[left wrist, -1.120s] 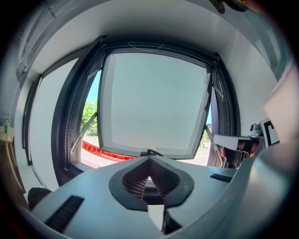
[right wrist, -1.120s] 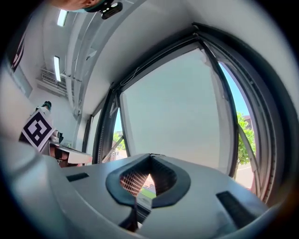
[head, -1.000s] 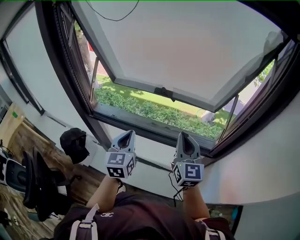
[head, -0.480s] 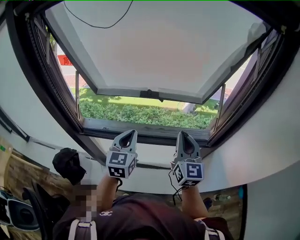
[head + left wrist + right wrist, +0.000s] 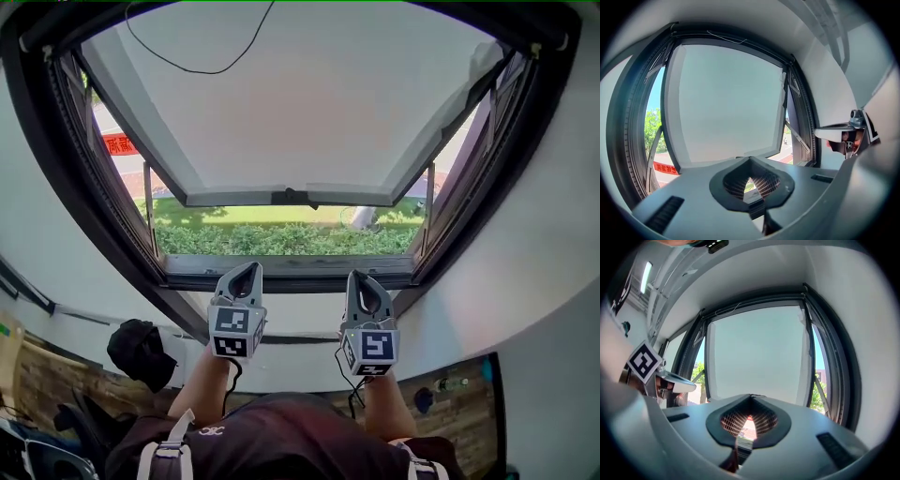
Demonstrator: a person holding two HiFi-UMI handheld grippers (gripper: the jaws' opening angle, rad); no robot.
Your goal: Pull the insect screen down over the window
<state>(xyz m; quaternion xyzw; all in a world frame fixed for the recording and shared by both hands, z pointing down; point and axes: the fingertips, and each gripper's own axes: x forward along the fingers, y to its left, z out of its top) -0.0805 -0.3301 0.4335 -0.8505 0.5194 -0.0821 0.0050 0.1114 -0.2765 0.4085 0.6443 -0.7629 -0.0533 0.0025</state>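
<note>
Currently: left gripper point(image 5: 246, 271) and right gripper point(image 5: 362, 279), jaws clenched empty, side by side near open window point(image 5: 291, 122); green hedge point(image 5: 281, 240) far beyond.

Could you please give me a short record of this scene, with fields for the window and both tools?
window: dark-framed window, its white-paned sash swung open outward
outside: green hedge
insect screen: none seen across the opening
left tool: grey, shut, empty, raised before the lower frame
right tool: grey, shut, empty, alongside, apart
</note>
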